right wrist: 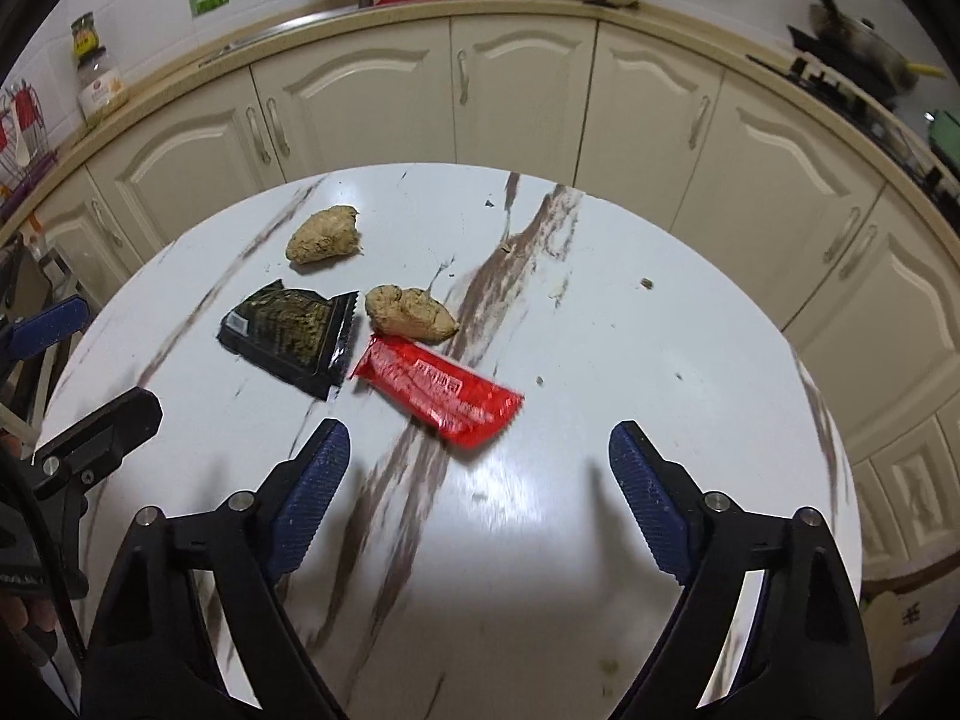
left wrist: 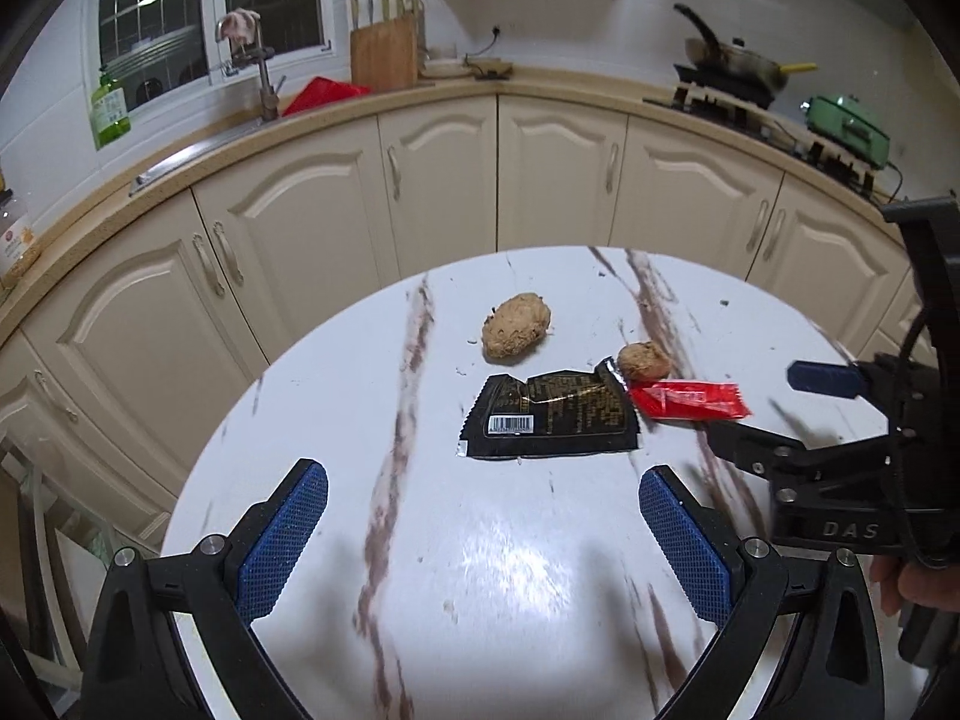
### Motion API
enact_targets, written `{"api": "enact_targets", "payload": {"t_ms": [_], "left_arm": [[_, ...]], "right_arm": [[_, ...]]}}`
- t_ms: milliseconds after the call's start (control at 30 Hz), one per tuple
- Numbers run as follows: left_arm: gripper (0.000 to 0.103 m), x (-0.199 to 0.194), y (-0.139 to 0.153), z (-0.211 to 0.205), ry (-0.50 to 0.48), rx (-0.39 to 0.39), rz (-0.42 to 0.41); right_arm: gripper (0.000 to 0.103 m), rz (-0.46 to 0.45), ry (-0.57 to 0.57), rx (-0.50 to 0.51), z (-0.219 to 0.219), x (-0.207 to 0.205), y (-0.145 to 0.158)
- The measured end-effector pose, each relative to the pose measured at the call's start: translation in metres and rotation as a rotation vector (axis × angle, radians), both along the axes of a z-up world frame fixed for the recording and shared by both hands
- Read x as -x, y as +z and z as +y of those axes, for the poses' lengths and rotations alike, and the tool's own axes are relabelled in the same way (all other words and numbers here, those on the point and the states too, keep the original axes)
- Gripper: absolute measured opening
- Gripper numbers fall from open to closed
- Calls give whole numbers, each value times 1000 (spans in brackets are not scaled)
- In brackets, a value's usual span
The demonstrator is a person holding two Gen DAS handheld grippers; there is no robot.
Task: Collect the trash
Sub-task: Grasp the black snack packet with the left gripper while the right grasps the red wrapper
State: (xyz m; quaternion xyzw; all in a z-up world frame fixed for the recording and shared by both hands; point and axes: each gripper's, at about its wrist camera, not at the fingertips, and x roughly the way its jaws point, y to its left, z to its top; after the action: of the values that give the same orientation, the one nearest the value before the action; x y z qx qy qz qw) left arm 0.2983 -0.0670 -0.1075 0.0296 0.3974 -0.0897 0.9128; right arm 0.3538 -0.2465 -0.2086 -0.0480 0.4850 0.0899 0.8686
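Both grippers are hanging over the round marble-pattern table [left wrist: 300,396], angled down at the trash pile, nothing between the jaws of either. Left gripper [left wrist: 483,531] is sitting with jaws spread wide, blue pads clear of the tabletop as far as I can tell, empty. Right gripper [right wrist: 480,498] is also standing with jaws apart and empty; from the left wrist view it is showing at the right edge [left wrist: 762,414], one blue fingertip [left wrist: 822,378] pointing in toward the red wrapper. Trash is lying mid-table, ahead of both grippers: black wrapper [left wrist: 549,417] flat with the barcode at its near-left corner, red wrapper [left wrist: 690,401] just beside it on the right, their ends looking to be touching or nearly so. In the right wrist view the red wrapper [right wrist: 438,393] is lying diagonal, nearest thing to the right gripper, slightly left of its centre line; the black wrapper [right wrist: 288,339] is sitting further left. Two brown crumbly lumps are also sitting there: the large lump [left wrist: 516,325] beyond the black wrapper and apart from it, the small lump [left wrist: 643,360] touching the far corners of both wrappers. Small dark crumbs are scattered across the far right of the table. Behind the table, cream cabinets [left wrist: 438,180] are running under a counter with a pan on the stove [left wrist: 738,63] at right. Motion blur is smearing the tabletop veins in both views.
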Motion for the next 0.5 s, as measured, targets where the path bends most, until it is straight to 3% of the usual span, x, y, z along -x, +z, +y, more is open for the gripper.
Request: {"api": "enact_targets", "payload": {"t_ms": [133,200,300,367,400,500], "left_arm": [[102,-32,-11,-7,-3,-4,17],[102,-46,-15,-10,-5,-7,23],[102,-59,-22,-13,-11,-9,28],[102,-63,-24,-14,-16,-11,27],[102,-65,-26,-15,-20,-13,27],[102,-76,-29,-21,-28,-16,32]], "right_arm": [[82,12,69,11,10,-18,-11],[73,20,100,21,15,-24,-16],[67,15,132,9,19,-30,-22],[51,7,140,4,18,-28,-22],[37,2,147,0,16,-26,-21],[23,7,157,-6,11,-24,-19]]}}
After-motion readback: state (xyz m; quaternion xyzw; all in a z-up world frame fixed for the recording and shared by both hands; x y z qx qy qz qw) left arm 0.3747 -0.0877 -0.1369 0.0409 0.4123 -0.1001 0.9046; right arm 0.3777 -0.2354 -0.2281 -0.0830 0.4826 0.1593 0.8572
